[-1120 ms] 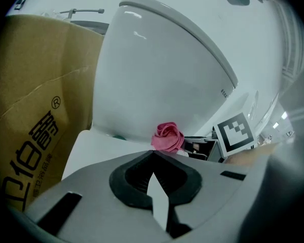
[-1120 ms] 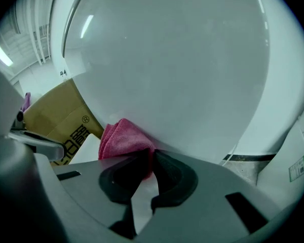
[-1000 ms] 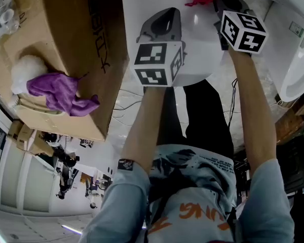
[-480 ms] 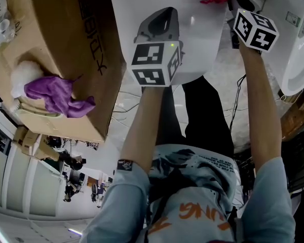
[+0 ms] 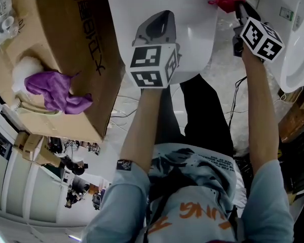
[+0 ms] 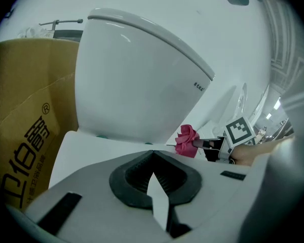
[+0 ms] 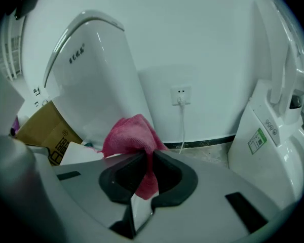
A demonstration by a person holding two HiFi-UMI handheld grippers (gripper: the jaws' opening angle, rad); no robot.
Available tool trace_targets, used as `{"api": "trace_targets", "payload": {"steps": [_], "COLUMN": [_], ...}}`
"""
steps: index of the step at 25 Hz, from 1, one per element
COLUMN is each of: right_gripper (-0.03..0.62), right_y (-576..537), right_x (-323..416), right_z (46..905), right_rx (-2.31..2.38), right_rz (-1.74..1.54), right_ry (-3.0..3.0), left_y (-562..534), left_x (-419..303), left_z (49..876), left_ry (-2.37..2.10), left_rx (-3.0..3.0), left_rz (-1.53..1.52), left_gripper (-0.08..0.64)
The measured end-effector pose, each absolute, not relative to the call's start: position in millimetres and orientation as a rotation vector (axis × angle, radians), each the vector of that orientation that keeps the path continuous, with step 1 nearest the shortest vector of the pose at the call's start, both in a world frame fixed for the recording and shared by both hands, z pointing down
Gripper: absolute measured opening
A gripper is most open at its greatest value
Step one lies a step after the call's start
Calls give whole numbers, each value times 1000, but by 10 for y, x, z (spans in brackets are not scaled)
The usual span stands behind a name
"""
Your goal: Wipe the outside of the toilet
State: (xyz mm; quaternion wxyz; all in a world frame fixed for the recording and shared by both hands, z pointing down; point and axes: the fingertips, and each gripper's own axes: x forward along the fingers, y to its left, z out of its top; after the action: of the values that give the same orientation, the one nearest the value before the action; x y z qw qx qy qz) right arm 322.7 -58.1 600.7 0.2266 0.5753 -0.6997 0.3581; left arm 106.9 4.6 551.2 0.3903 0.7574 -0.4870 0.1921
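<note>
Right tongs (image 7: 147, 155) clamp a crumpled pink cloth (image 7: 129, 135), glossy white ceramic toilet (image 7: 93, 85) just ahead — left tongs (image 6: 152, 152) pinched together, empty.

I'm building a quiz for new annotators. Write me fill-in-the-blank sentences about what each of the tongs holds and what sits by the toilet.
The right tongs clamp the crumpled pink cloth; the left tongs are shut and hold ___.
The brown cardboard box carries a soft cloth coloured ___.
That box stands at the person's ___, beside the glossy white toilet.
Missing words: nothing; purple; left.
</note>
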Motion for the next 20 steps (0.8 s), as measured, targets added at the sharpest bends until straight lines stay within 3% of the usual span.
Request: {"api": "trace_targets", "payload": {"steps": [10,20], "right_gripper": [57,57], "right_y": [-86,56], "right_x": [3034,2556], "right_z": [5148,3890], "right_rx": [1517,1409], "right_rz": [879,671], "right_ry": [-2071,-2258], "left_y": [130,166], "left_x": [847,663], "left_z": [4808,3541], "left_ry": [-1403,-1585], "left_rx": [1966,2002], "left_rz": [487,403], "left_gripper": [25,25]}}
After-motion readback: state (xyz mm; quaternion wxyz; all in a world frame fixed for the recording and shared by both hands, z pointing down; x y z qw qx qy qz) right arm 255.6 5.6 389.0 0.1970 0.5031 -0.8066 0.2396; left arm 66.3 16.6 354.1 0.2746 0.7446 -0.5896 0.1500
